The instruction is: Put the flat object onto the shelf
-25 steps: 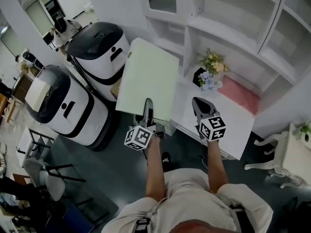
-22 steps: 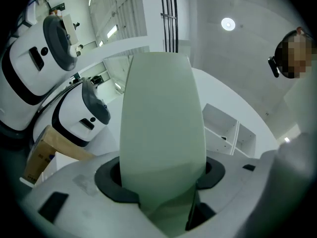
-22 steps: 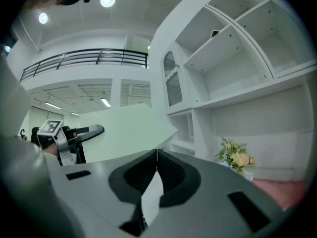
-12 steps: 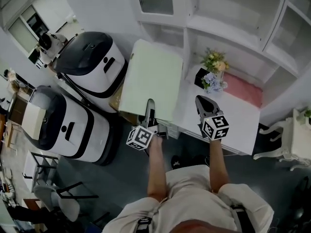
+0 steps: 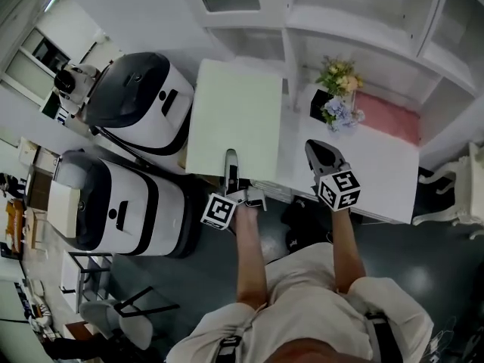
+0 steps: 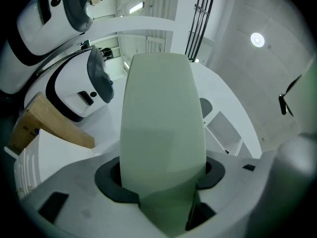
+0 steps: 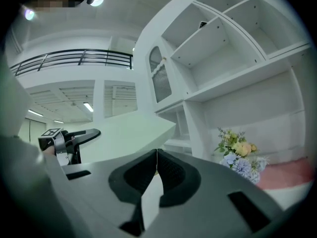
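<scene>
White shelf unit (image 5: 355,29) ahead, flowers (image 5: 338,89) on table (image 5: 382,176) right, two machines (image 5: 140,97) left | flat board (image 5: 236,112) aloft, long axis toward shelf unit | left gripper (image 5: 231,161) clamps its near edge | right gripper (image 5: 321,152) closed, empty

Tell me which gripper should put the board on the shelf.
Left. The left gripper clamps the pale green board, whose far edge is near the shelf. The right gripper is shut and empty.

Pale green board (image 5: 234,119), pink cloth (image 5: 387,116), blk/wht machines (image 5: 140,97)
</scene>
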### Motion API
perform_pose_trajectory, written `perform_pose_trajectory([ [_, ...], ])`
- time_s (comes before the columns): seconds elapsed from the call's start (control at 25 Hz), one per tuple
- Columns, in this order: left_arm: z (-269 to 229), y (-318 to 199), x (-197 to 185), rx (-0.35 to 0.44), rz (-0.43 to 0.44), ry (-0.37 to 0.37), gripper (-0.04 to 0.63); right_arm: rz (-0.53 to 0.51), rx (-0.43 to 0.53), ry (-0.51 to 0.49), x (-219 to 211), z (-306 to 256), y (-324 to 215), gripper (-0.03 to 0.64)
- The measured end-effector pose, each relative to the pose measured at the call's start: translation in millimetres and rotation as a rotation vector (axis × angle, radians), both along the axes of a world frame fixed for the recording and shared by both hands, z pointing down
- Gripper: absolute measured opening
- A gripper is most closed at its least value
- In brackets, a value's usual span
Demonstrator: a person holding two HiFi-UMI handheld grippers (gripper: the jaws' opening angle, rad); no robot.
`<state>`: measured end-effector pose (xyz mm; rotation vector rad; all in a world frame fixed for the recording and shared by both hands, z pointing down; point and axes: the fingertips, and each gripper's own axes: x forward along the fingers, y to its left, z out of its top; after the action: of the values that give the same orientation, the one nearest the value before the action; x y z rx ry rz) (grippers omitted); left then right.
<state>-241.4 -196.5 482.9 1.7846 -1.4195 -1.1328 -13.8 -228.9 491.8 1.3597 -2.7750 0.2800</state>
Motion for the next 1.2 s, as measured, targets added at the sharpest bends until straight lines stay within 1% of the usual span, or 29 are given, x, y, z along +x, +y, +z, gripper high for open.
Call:
perform_pose_trajectory([
  [0.16,7.5,-20.5,-1.2,-0.001,0.04,0.089,0.262,-0.009,0.013,-0.002,-10.4,0.0,-12.1,0.069],
  [0.28,14.1,-40.0,-3.3,0.005,0.073,0.205,0.264,-0.029,0.021,0.012,-21.0,0.1,-18.5,0.069],
  [0.36,19.2,-53.9,-2.7,0.004,0.093,0.265,0.262,-0.036,0.019,0.028,-25.8,2.4,-24.8,0.069],
  [0.56,35.7,-89.7,-4.4,-0.041,0.119,0.315,0.263,-0.035,0.009,0.06,-34.1,3.9,-52.2,0.069],
  [0.68,45.4,-111.7,-7.2,-0.068,0.138,0.352,0.263,-0.03,0.002,0.059,-40.3,2.8,-73.1,0.069],
  [0.8,55.4,-134.0,-6.6,-0.097,0.184,0.433,0.262,-0.027,-0.017,0.038,-47.0,4.8,-91.3,0.069],
  [0.88,61.5,-146.0,-6.9,-0.113,0.191,0.478,0.262,-0.031,-0.027,0.038,-51.5,7.0,-101.0,0.069],
  [1.0,70.1,-159.1,-10.1,-0.14,0.175,0.487,0.262,-0.053,-0.034,0.055,-57.5,8.6,-113.5,0.069],
  [1.12,85.7,-163.5,-23.1,-0.175,0.127,0.497,0.262,-0.093,-0.046,0.075,-64.4,13.5,-123.6,0.069],
  [1.2,94.8,-163.8,-30.3,-0.201,0.103,0.488,0.262,-0.099,-0.055,0.075,-64.8,16.3,-131.4,0.069],
])
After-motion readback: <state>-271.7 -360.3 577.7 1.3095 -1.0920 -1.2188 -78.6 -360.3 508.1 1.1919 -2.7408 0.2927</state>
